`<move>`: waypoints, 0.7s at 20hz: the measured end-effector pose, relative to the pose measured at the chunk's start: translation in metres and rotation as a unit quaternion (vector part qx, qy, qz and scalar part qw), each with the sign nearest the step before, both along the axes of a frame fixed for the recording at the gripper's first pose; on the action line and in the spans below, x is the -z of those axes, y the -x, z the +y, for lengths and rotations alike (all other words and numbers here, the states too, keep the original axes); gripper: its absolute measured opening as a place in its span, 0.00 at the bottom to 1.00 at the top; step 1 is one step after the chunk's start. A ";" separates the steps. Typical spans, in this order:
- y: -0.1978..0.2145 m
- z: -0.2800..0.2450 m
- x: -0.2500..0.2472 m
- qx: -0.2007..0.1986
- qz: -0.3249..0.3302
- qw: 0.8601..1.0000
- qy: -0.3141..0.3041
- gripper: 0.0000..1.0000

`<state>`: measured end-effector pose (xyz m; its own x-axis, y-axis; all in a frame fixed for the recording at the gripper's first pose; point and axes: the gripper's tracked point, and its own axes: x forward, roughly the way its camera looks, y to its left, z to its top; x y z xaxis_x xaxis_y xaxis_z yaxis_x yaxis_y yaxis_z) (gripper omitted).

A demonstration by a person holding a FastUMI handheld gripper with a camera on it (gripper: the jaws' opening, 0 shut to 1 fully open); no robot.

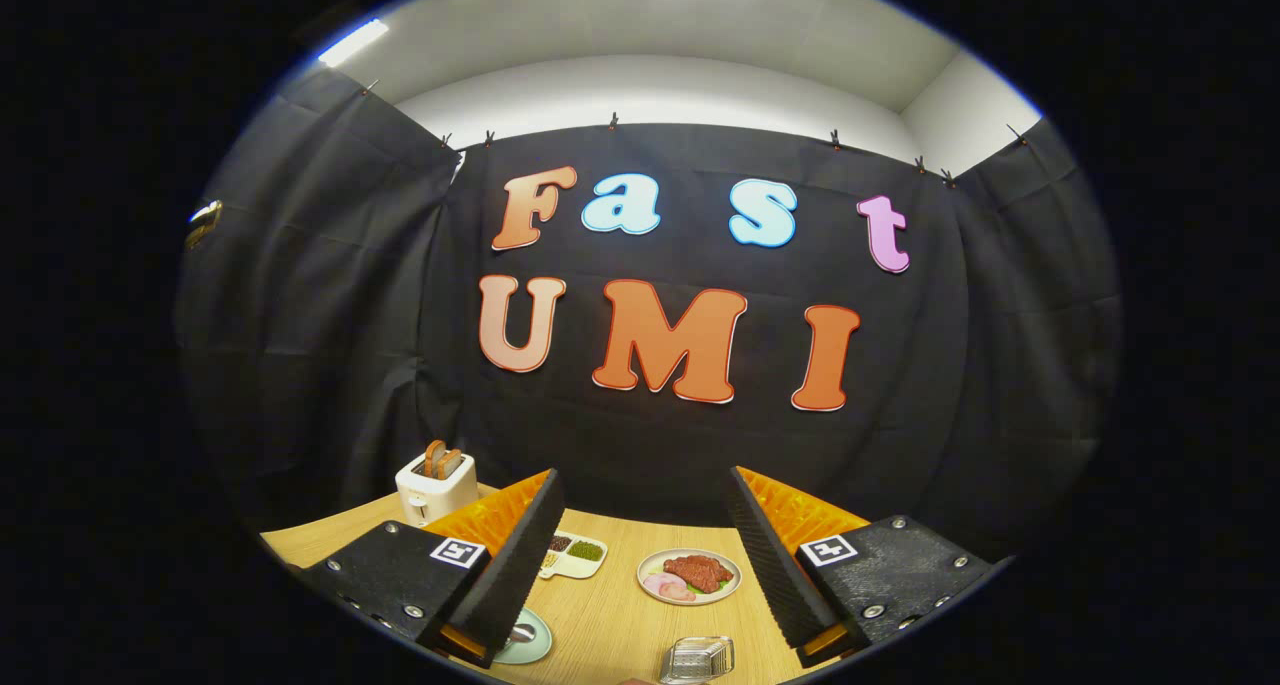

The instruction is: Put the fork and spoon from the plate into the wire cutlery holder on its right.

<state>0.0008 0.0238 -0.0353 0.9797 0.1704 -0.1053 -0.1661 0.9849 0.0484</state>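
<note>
Your tool hangs spread wide and empty above the pale wooden tabletop. The small mint-green plate lies low by the left finger, a metal utensil tip peeking past it; which piece it is cannot be told. The shiny wire cutlery holder stands to its right, near the bottom between the fingers. Expect thin, stiff, slippery steel lying flat: pinch the handle mid-length, across its narrow width. Beyond sit a dish of red meat and a white toaster.
</note>
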 end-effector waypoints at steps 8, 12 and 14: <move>-0.001 0.029 0.038 -0.082 0.060 0.995 -0.004 0.99; 0.001 0.058 0.071 -0.118 0.130 0.984 -0.014 0.99; 0.001 0.075 0.088 -0.123 0.164 0.979 -0.010 0.99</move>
